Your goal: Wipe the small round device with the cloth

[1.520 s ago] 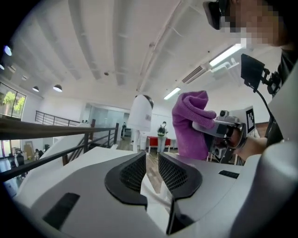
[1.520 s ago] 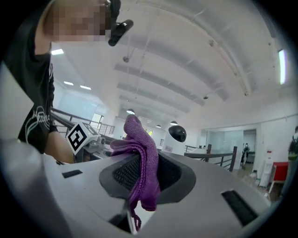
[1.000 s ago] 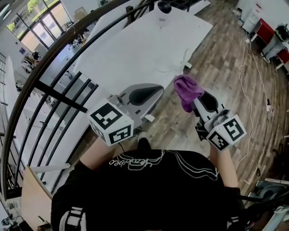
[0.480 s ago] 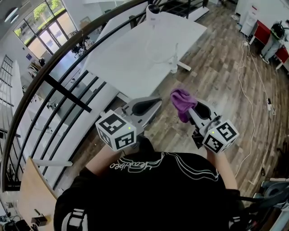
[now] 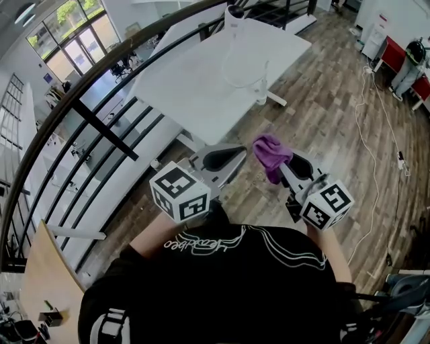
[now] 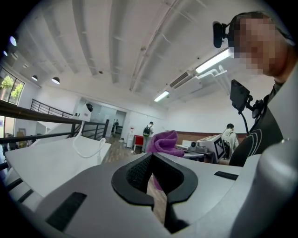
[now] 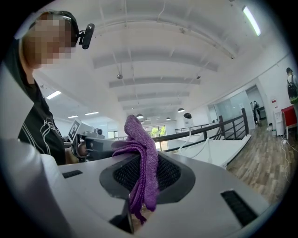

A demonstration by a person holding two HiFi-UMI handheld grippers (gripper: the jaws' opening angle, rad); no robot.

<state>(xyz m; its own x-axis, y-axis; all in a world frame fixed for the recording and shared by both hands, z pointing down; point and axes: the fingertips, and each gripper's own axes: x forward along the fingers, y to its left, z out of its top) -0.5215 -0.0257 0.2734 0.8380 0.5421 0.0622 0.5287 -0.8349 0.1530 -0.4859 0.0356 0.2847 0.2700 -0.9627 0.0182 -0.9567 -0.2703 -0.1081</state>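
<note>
- Over at 9 to 11 o'clock in the head view, a dark railing (image 5: pixel 80 114) curves along the edge of the floor.
- The left gripper (image 5: pixel 227 156) sits low in front of the person's black shirt (image 5: pixel 222 289). Its marker cube is closest to the body and its nose aims out toward 1 o'clock. The jaws are clenched together with nothing in them. Its own view only shows a sliver of floor through the slit, with the cloth off beyond it.
- Straight out at 12 o'clock is a white table (image 5: pixel 195 87), well apart from both grippers.
- The small round device (image 5: pixel 234 15) stands at the table's far edge, right up at 12 o'clock. It has a white body with a dark top, and neither gripper is anywhere near it.
- A white cable (image 5: pixel 250 82) makes a loop on the tabletop, on the near side of the device.
- The purple cloth (image 5: pixel 271 153) is a bunched-up wad just beside the left gripper's nose, at about 3 o'clock from it.
- The right gripper (image 5: pixel 289 164) has its jaws pinched tight on that cloth. In its own view a fold sticks up above the jaws and a tail hangs below them. This gripper aims toward 11 o'clock, so the two noses angle in toward each other.
- Out at 2 to 3 o'clock there's wood floor (image 5: pixel 336 114) with a thin white cord (image 5: pixel 367 101) trailing across it.
</note>
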